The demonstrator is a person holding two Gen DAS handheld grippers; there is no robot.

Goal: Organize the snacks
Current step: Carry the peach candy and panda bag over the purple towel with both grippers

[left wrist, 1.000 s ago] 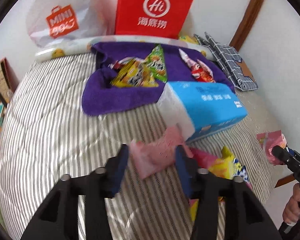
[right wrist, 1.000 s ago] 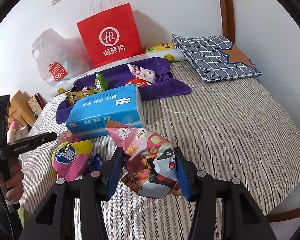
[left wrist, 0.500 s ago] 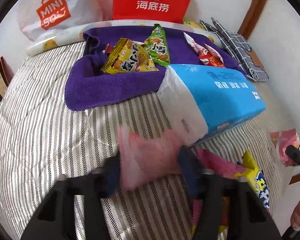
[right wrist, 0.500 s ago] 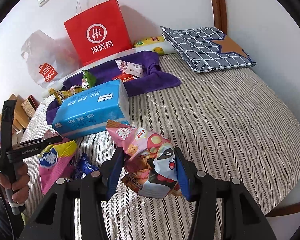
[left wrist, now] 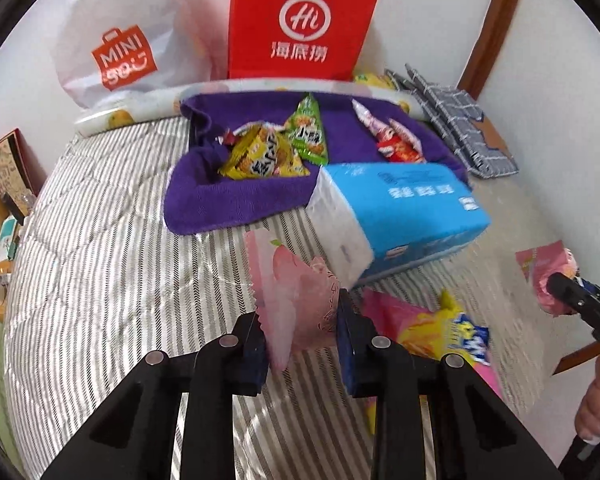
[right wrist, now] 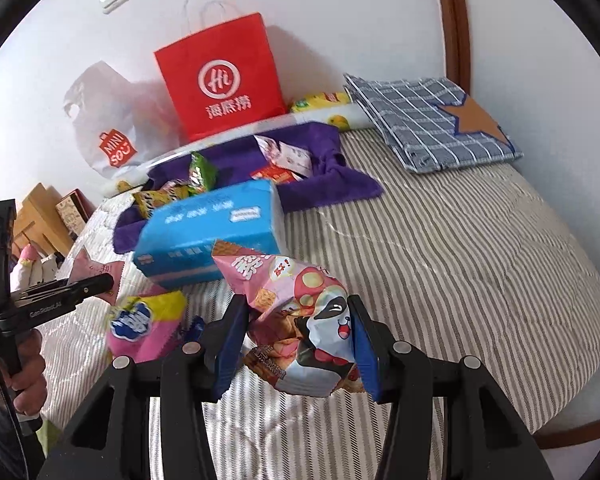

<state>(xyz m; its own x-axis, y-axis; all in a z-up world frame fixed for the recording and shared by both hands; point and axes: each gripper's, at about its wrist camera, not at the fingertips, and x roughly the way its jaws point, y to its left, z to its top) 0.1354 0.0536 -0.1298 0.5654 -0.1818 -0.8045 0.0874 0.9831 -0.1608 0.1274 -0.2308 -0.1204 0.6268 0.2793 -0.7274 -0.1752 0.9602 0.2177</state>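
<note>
Left tool [left wrist: 302, 332] clamped on a pale pink translucent snack packet with a peach print [left wrist: 296, 292]; packet stands up between the jaws, long axis pointing forward and away from the tool, slightly tilted to its left; it is lifted clear of the striped bed cover [left wrist: 100, 272]; edges blurred, so print detail is hard to read.

Right tool [right wrist: 296, 344] clamped on a crumpled pink foil snack bag with a cartoon panda face [right wrist: 300, 320]; bag is pinched across its middle, top corner sticking forward-left, bottom hanging toward the tool body.

Key relation: purple towel laid out as a tray [left wrist: 236, 200], already carrying a yellow packet [left wrist: 260, 156], a green triangular packet [left wrist: 309, 132] and red-and-white sachets [left wrist: 392, 144], lies straight ahead of the left tool and ahead-left of the right one; a blue-and-white wrapped tissue pack [left wrist: 400, 208] sits between both tools and the towel's near right part; judging by that, the left tool has the open lane, forward and slightly left past the pack's white end; the right tool would need to go over or around the pack.

Loose on the bed, just right of the left tool: pink-and-yellow snack bag with blue lettering [left wrist: 440, 328], not yet sorted; red paper carrier bag [right wrist: 220, 80] and white plastic shopping bag [right wrist: 112, 120] stand at the wall beyond the towel.
</note>
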